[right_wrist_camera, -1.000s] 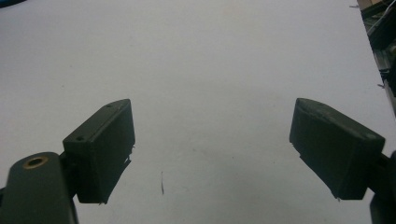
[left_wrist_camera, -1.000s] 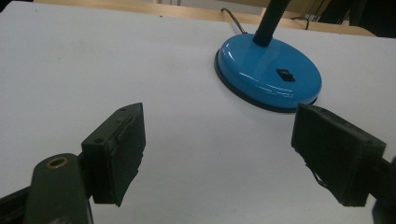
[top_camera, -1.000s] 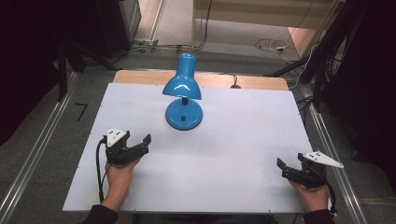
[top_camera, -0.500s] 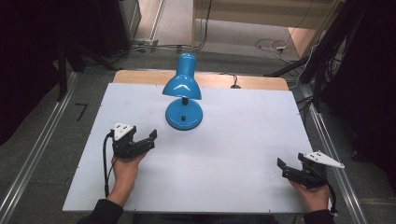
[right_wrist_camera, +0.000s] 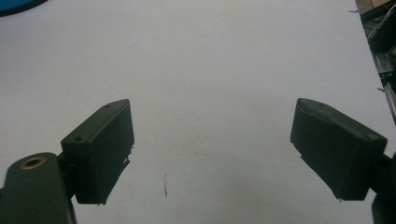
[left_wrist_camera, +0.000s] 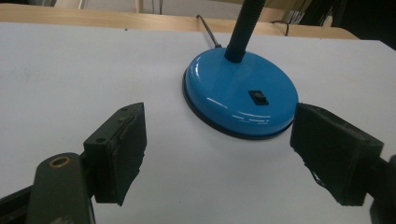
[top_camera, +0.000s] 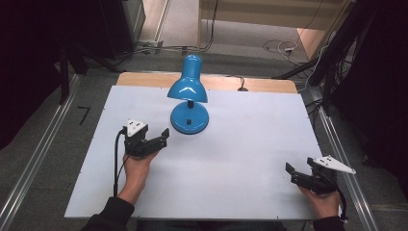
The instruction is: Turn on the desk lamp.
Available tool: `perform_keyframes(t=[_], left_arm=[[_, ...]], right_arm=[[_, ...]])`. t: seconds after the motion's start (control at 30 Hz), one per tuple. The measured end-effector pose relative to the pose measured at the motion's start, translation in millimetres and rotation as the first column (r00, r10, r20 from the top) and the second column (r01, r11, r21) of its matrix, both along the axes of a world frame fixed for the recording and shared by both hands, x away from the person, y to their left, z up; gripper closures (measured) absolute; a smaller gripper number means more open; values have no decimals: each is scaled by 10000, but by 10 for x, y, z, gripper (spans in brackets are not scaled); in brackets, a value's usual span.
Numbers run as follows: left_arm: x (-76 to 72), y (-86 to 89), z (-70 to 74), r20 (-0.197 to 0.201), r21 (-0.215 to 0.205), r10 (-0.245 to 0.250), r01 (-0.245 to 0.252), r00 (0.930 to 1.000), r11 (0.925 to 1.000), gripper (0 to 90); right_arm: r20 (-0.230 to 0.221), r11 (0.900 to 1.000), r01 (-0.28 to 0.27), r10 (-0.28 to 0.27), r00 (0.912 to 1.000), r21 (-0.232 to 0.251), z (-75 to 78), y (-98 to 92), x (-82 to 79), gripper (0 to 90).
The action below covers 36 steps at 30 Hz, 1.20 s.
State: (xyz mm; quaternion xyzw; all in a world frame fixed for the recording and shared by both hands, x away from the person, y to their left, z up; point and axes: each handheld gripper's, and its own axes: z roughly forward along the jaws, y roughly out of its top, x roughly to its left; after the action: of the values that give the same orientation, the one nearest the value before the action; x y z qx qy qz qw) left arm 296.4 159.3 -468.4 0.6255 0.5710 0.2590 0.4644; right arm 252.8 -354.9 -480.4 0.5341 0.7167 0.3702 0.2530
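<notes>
Spreading jaws wide on left gripper point(top_camera: 155, 140), you are aiming them at lamp base point(left_wrist_camera: 240, 92), just beside it, not touching. Gap is framing base's near left edge and rocker switch point(left_wrist_camera: 257, 97), likely lining up for grasp or switch press. Right gripper point(top_camera: 302, 176) is sitting at near right table point(top_camera: 250, 144) corner, jaws also spread, gripping nothing, well apart from blue lamp point(top_camera: 188, 98) standing far centre, likely parked clear.
</notes>
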Motion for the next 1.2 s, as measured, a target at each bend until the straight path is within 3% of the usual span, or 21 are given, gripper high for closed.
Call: perform_keyframes(t=[0.33, 0.7, 1.07, 1.2], left_arm=[[161, -184, -24, -306, 359, -169, 180, 9994, 9992, 192], [287, -320, -75, -301, 599, -123, 141, 9995, 9981, 216], [427, -490, -125, -111, 970, -75, 85, 9999, 9952, 296], [479, -556, -157, -164, 1169, -183, 201, 9997, 9929, 374]], right_arm=[[14, 9998, -124, 124, 9999, 182, 13, -13, -15, 118], [-62, 9996, -141, 142, 9999, 254, 12, -3, -13, 118], [-87, 9996, -220, 222, 9997, 203, 17, 12, -19, 119], [-46, 9994, -239, 240, 9997, 244, 20, 12, -19, 119]])
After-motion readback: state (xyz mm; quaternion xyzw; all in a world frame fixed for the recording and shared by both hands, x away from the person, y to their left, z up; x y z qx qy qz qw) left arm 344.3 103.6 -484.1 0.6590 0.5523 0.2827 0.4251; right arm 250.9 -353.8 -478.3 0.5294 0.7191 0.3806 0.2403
